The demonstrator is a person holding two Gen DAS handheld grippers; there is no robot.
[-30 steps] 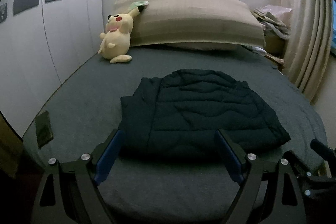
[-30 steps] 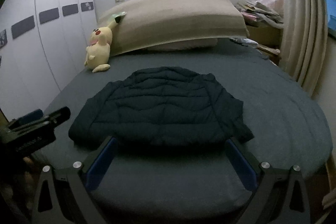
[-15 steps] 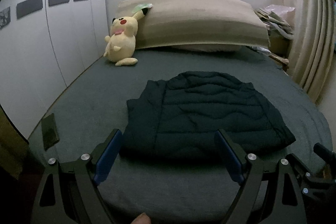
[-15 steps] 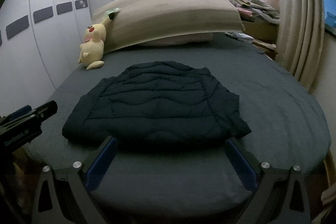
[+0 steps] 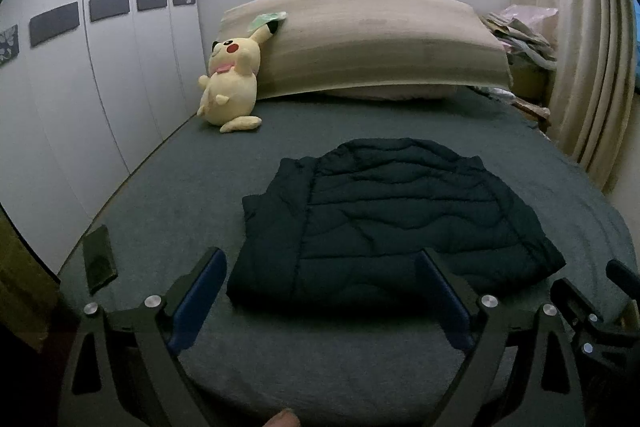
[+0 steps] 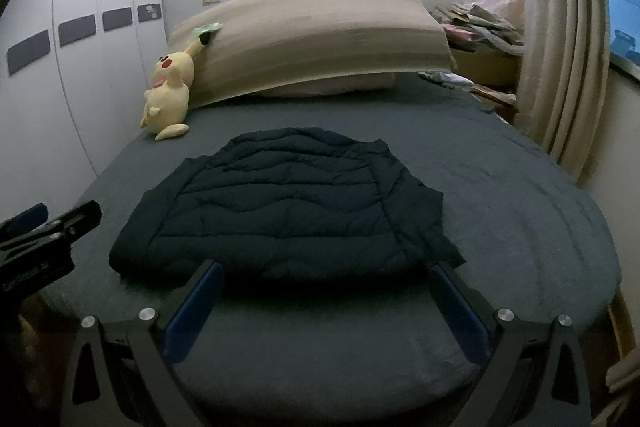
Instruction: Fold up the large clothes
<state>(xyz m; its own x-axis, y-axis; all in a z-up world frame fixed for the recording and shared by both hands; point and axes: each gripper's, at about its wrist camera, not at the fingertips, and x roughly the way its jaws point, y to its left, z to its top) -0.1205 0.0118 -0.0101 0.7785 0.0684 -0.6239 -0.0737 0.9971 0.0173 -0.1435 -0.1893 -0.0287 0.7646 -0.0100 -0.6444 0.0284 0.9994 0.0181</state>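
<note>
Centrally on the bed [image 5: 168,187] lies the jacket [image 5: 392,223], its long axis running side to side. Left gripper [image 5: 320,291]: jaws opening, nothing between them, hem just ahead. Right gripper [image 6: 324,301]: jaws spread wide, empty, hem likewise just ahead. Each gripper faces its own half of the hem; neither appears nearer.

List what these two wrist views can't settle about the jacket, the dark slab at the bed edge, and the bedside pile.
- Puffer jacket: front or back up, both views; only quilting shows.
- Dark flat slab: left wrist view, too dim to identify.
- Bedside pile: contents blurred, curtain cuts it.
</note>
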